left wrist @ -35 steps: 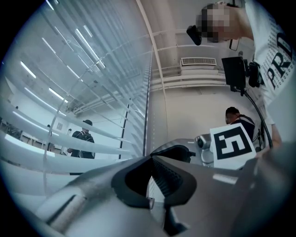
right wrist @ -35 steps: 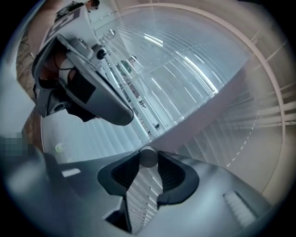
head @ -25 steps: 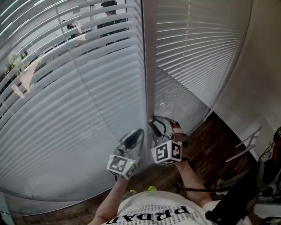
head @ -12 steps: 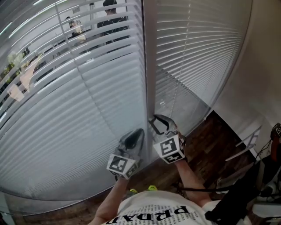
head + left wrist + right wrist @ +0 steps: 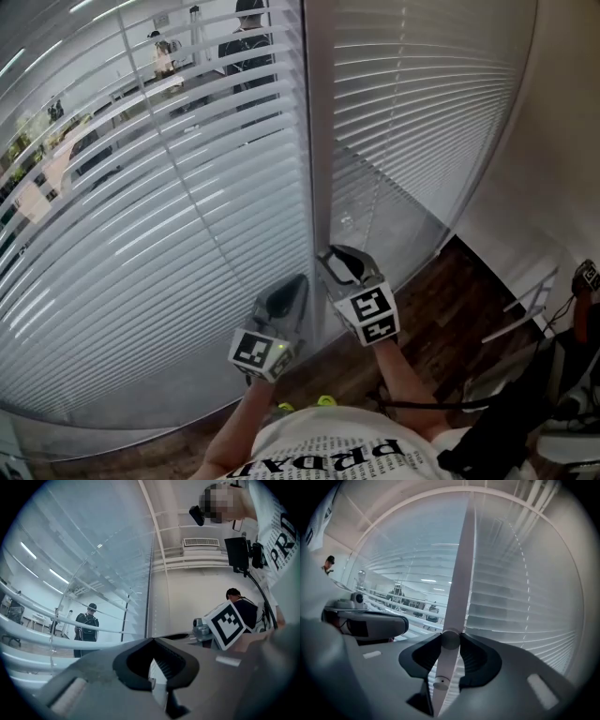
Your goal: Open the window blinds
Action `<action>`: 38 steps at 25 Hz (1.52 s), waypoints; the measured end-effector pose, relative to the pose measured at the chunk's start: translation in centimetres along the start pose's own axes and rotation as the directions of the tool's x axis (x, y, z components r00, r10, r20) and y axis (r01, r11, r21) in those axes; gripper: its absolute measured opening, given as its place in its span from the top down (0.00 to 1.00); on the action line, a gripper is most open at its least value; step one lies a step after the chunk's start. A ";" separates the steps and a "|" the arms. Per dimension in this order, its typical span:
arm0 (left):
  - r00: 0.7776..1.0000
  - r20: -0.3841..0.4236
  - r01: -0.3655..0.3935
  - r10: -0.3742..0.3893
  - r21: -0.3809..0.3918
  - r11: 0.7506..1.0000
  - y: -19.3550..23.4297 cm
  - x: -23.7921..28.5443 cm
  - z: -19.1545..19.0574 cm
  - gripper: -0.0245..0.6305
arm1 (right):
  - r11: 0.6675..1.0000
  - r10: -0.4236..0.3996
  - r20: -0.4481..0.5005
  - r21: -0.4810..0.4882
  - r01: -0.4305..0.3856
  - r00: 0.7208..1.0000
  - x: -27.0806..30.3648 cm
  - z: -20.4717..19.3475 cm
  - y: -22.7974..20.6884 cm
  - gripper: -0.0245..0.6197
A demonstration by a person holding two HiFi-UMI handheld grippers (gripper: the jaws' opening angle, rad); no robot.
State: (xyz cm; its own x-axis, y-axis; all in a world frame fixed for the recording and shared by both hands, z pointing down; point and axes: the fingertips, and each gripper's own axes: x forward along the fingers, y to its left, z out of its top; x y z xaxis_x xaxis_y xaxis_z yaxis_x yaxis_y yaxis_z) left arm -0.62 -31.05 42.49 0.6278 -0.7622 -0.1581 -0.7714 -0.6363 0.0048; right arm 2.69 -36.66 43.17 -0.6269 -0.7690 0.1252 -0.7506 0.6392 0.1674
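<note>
Two white slatted blinds hang side by side, the left blind (image 5: 169, 234) and the right blind (image 5: 422, 112), with a grey window post (image 5: 319, 141) between them. A pale tilt wand (image 5: 457, 597) hangs in front of the right blind. Its lower end with a round knob (image 5: 450, 639) runs between the jaws of my right gripper (image 5: 450, 641), which is shut on it. In the head view the right gripper (image 5: 339, 258) points at the foot of the post. My left gripper (image 5: 291, 286) hovers just to its left, shut and holding nothing. The left blind's slats stand tilted, so the room beyond shows through.
Dark wooden floor (image 5: 450, 309) lies below the right blind. A pale wall (image 5: 553, 169) closes the right side, with a metal frame (image 5: 530, 309) and cables near it. People (image 5: 246, 37) stand beyond the glass.
My right gripper has rolled about its own axis on the wand, so its marker cube faces another way. The left blind's slats have tilted further open. The left gripper has stayed put.
</note>
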 end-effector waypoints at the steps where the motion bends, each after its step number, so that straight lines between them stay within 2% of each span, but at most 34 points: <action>1: 1.000 0.001 0.004 -0.004 0.003 1.000 0.0 0.0 0.0 0.97 | 1.000 0.000 0.003 0.013 0.000 1.000 0.0 -0.1 0.0 0.76; 19: 1.000 0.000 -0.010 0.010 -0.018 1.000 0.0 -0.4 0.0 0.97 | 0.990 0.031 0.035 0.134 -0.035 0.999 -0.2 -0.1 -0.1 0.75; 24: 1.000 0.002 -0.001 0.001 -0.008 1.000 -0.1 -0.2 0.2 0.97 | 0.991 0.022 0.036 0.135 -0.026 0.999 -0.3 -0.2 -0.2 0.75; 29: 0.999 0.007 -0.032 0.032 -0.036 0.999 -0.2 -1.6 -0.6 0.97 | 0.993 0.039 0.037 0.114 -0.043 0.999 -0.4 -1.2 1.0 0.75; 38: 0.999 0.029 -0.016 0.017 -0.027 0.999 0.2 -0.6 1.1 0.97 | 0.995 0.032 0.020 0.092 -0.033 0.999 -0.2 0.2 0.5 0.75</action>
State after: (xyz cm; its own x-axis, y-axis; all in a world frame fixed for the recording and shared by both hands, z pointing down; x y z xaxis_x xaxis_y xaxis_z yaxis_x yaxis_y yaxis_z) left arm -1.29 -30.59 41.54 0.6110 -0.7693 -0.1867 -0.7785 -0.6267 0.0344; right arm 2.44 -36.20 43.01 -0.6544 -0.7479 0.1110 -0.7452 0.6629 0.0729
